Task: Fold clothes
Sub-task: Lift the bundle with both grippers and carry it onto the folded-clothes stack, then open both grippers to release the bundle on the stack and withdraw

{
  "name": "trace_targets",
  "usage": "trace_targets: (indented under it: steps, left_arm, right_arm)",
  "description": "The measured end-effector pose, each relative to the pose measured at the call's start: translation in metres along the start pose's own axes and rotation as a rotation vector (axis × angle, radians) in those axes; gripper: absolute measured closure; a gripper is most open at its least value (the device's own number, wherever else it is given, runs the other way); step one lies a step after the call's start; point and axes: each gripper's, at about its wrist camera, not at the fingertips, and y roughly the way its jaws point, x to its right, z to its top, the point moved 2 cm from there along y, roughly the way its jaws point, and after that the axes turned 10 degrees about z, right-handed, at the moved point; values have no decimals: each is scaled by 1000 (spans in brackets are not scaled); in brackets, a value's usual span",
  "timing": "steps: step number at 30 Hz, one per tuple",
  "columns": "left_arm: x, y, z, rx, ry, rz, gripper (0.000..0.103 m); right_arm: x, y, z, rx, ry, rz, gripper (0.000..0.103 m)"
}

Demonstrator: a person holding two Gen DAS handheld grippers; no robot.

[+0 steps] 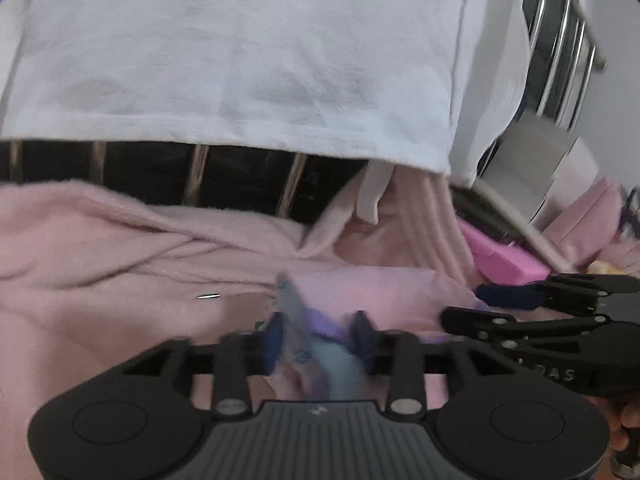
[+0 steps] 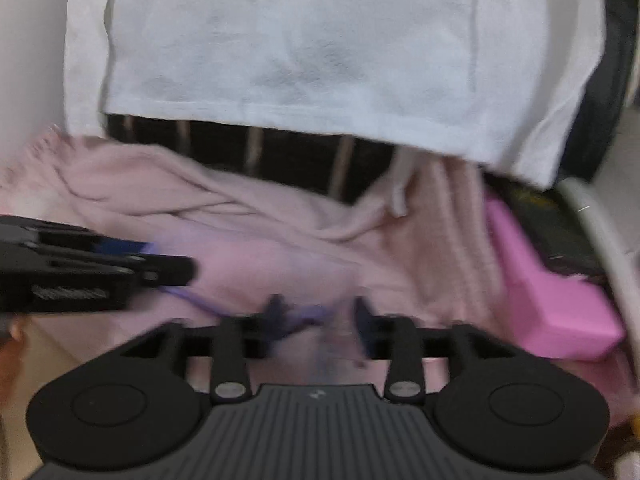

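Left gripper [image 1: 318,342] jaws stand parted around a small pale blue-and-lilac garment [image 1: 308,344], pads not pressing. Right gripper [image 2: 320,316] parted too, a lilac edge by its left finger. Beneath lies a pink blanket [image 1: 120,264], a white towel [image 1: 240,60] hanging behind. Risk: loose cloth may slip and crumple, spoiling the fold.

**Item Count**

Grippers: two, the left gripper [image 1: 318,334] and the right gripper [image 2: 320,316]. White cloth [image 1: 240,60]: one. Pink fleece garment [image 1: 100,240]: one. Small patterned garment [image 1: 304,344] with purple trim: one. Bright pink box [image 2: 556,300]: one.
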Motion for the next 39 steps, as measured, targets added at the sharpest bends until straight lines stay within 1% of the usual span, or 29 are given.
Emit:
trace_targets:
  steps: [2,4,5,6,7,8,9,10,12,14,16,18,21,23,25,26,27,28,29,30,31,32,33,35,36,37,39]
  left_arm:
    - [-12,-13,8,30,-52,-39,58]
    - [-15,-27,22,89,-98,-38,61]
    - [-10,-30,25,115,-95,-30,62]
    - [-1,-30,25,130,-79,-21,70]
    - [7,-30,24,146,-63,-13,76]
    - [16,-30,24,161,-47,-4,87]
    - [25,-30,24,177,-31,5,95]
    - [31,-26,20,175,-16,21,98]
    - [38,-9,6,141,5,60,98]
    - [38,3,-11,109,13,73,98]
    - [38,5,-19,110,20,69,98]
    - [40,0,-14,106,38,64,98]
    - [39,-25,3,126,31,52,95]
    - [41,-62,13,154,47,39,95]
    - [38,-111,22,188,66,40,95]
    - [33,-138,24,193,75,44,89]
    - [27,-166,24,185,82,58,77]
    - [20,-193,20,168,89,87,70]
    - [11,-216,11,147,102,126,61]
    - [2,-237,0,128,117,166,58]
    - [-8,-254,-15,101,129,207,57]
    - [-19,-268,-32,66,138,249,55]
    - [-32,-279,-52,18,130,285,51]
    - [-57,-286,-94,-108,73,334,51]
    - [-66,-288,-114,-152,62,357,51]
    - [-72,-290,-133,-179,65,379,51]
    - [-79,-298,-164,-197,93,437,51]
  right_arm:
    - [0,-16,-2,58,-8,-60,54]
    - [2,-35,3,150,8,-94,56]
    - [2,-42,6,194,25,-98,64]
    - [3,-44,11,227,51,-86,71]
    - [4,-43,14,241,74,-72,74]
    - [4,-35,16,226,91,-56,80]
    - [3,-26,17,205,103,-47,84]
    - [3,-15,14,175,110,-55,85]
    - [3,7,2,115,133,-88,88]
    - [8,21,-17,81,172,-105,90]
    - [14,26,-32,86,219,-106,90]
    - [16,23,-40,97,245,-114,90]
    - [16,2,-29,147,244,-125,90]
    - [11,-32,-14,220,232,-117,89]
    - [-3,-74,-1,295,215,-101,88]
    - [-15,-99,4,333,202,-86,87]
    - [-27,-122,7,362,193,-70,80]
    - [-39,-142,6,382,184,-47,73]
    - [-54,-162,4,398,170,-14,51]
    - [-69,-179,-1,407,163,19,41]
    - [-87,-191,-9,395,160,57,41]
    - [-105,-198,-20,369,158,92,40]
    - [-123,-200,-32,338,172,118,38]
    - [-161,-195,-64,251,217,173,34]
    - [-177,-189,-80,209,248,198,34]
    - [-193,-182,-96,165,290,212,34]
    - [-222,-169,-122,94,328,209,32]
